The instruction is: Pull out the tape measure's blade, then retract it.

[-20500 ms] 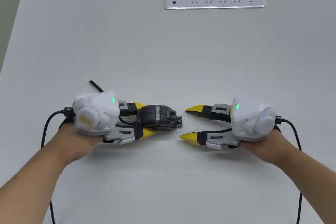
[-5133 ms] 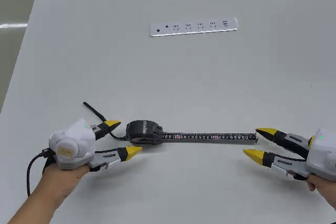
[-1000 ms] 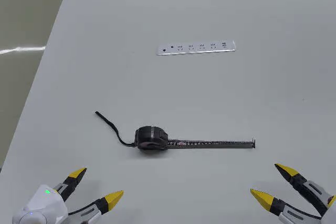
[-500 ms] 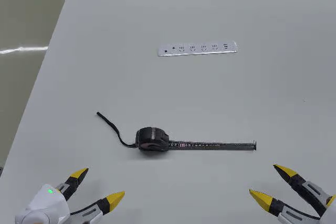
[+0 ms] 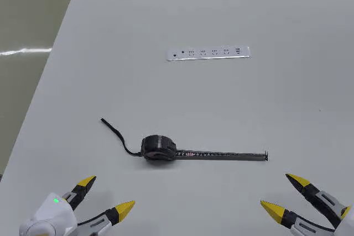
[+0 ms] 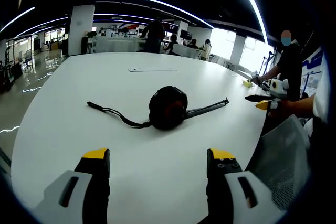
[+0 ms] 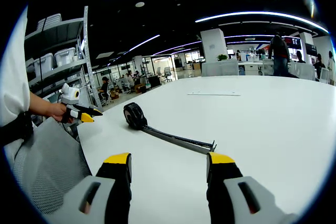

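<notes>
A black tape measure [image 5: 159, 148] lies on the white table [image 5: 221, 98], its dark blade [image 5: 227, 155] drawn out to the right and ending in a hook [image 5: 266, 156]. A black wrist strap [image 5: 113, 132] trails from the case to the left. The case [image 6: 168, 107] and blade [image 7: 173, 139] lie ahead of both grippers. My left gripper [image 5: 105, 198] is open near the table's front left, well short of the case. My right gripper [image 5: 285, 194] is open at the front right, below the hook. Neither touches the tape.
A white power strip [image 5: 208, 53] lies farther back on the table. The table's left edge [image 5: 41, 89] borders a greenish floor. People stand at distant desks [image 6: 157, 32] in the gripper views.
Hardly anything has moved; the head camera shifted slightly. The tape stays extended on the table and both grippers remain open, drifting a little toward the middle.
</notes>
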